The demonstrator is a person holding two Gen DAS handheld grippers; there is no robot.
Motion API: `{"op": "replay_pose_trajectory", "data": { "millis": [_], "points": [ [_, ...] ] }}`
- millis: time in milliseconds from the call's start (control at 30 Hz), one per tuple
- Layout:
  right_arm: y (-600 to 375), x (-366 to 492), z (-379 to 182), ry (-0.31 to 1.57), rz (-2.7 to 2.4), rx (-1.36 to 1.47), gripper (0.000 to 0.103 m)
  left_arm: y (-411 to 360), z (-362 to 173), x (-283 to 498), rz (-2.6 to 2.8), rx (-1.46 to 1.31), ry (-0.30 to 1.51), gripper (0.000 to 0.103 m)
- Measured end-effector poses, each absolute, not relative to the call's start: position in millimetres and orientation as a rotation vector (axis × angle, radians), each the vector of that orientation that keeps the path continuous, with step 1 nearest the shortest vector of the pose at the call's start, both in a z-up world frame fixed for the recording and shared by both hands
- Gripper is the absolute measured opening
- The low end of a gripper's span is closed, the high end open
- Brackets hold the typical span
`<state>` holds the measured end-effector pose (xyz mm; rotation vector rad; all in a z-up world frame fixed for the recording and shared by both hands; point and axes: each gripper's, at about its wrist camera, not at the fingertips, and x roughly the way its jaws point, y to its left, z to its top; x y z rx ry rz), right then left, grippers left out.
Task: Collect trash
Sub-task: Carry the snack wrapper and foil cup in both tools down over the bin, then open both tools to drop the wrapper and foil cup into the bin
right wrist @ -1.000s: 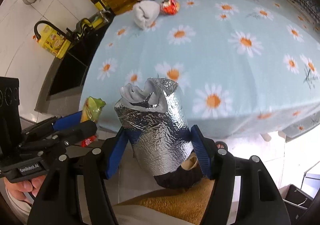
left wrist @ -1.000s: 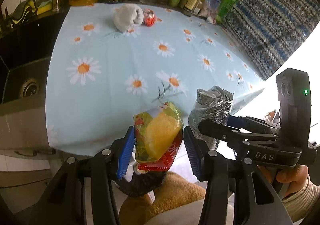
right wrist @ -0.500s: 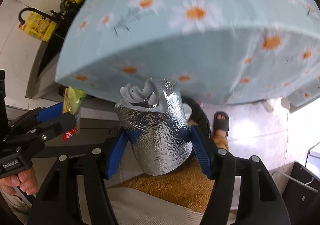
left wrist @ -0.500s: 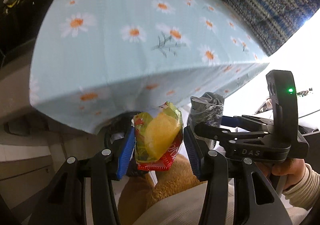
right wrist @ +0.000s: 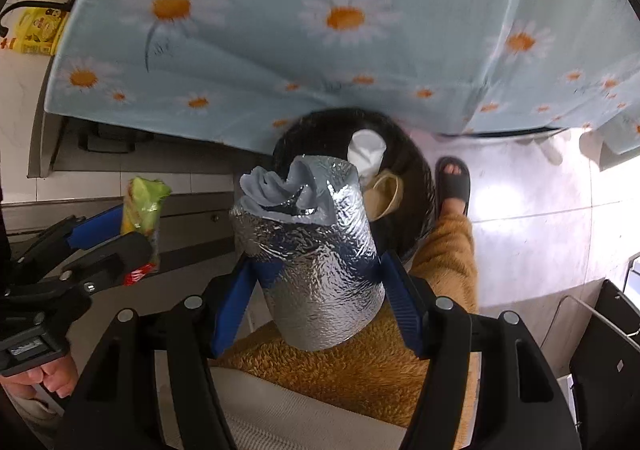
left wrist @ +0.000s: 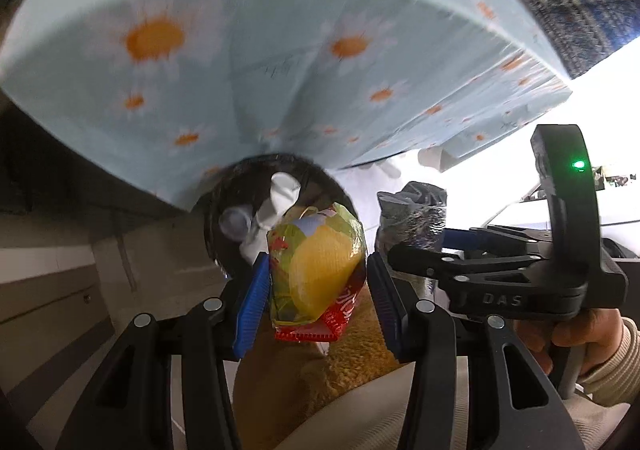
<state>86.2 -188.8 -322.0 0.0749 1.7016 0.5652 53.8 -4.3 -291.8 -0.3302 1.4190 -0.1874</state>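
My left gripper (left wrist: 316, 290) is shut on a yellow-green snack packet (left wrist: 316, 270) with a red bottom edge. My right gripper (right wrist: 316, 290) is shut on a silver foil bag (right wrist: 312, 258) with grey lining at its open top. Both hang below the table edge, above a black round trash bin (right wrist: 416, 177) on the floor. The bin (left wrist: 216, 217) holds white crumpled paper (right wrist: 366, 149) and a tan scrap. The right gripper with the foil bag (left wrist: 412, 217) shows in the left wrist view, and the snack packet (right wrist: 142, 205) in the right wrist view.
The daisy-print tablecloth (right wrist: 320, 29) hangs over the table edge above the bin. The person's orange fleece leg (right wrist: 440, 270) and a foot in a black slipper (right wrist: 452, 185) stand beside the bin. Grey cabinet fronts (left wrist: 60, 290) are on the left.
Both grippers have dropped from table height to below the table edge, still holding their items. The trash bin has come into view beneath them.
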Motion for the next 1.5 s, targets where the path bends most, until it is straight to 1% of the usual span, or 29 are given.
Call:
{"op": "replay_pose_trajectory", "data": {
  "millis": [300, 567, 667, 700, 733, 767, 800, 1200, 1500],
  "points": [
    [-185, 81, -354, 1.764, 0.556, 0.084, 0.064, 1, -338, 53, -0.157, -0.337, 1.511, 0.047],
    [-191, 80, -373, 1.819, 0.523, 0.149, 0.064, -5, -345, 55, -0.161, -0.316, 1.540, 0.048],
    [-192, 81, -377, 1.836, 0.511, 0.183, 0.068, -4, -347, 57, -0.148, -0.325, 1.556, 0.048],
    [-193, 82, -377, 1.843, 0.507, 0.197, 0.076, -3, -348, 58, -0.144, -0.333, 1.557, 0.049],
    [-194, 83, -376, 1.844, 0.502, 0.214, 0.080, -2, -347, 58, -0.145, -0.342, 1.557, 0.051],
    [-194, 84, -376, 1.843, 0.501, 0.226, 0.080, -3, -346, 58, -0.143, -0.335, 1.556, 0.058],
    [-194, 85, -375, 1.841, 0.501, 0.231, 0.080, -3, -345, 59, -0.140, -0.327, 1.556, 0.059],
    [-203, 100, -360, 1.804, 0.473, 0.273, 0.080, 8, -336, 65, -0.120, -0.360, 1.536, 0.059],
    [-204, 112, -321, 1.725, 0.498, 0.266, 0.080, 16, -306, 67, -0.125, -0.380, 1.474, 0.059]
  ]
}}
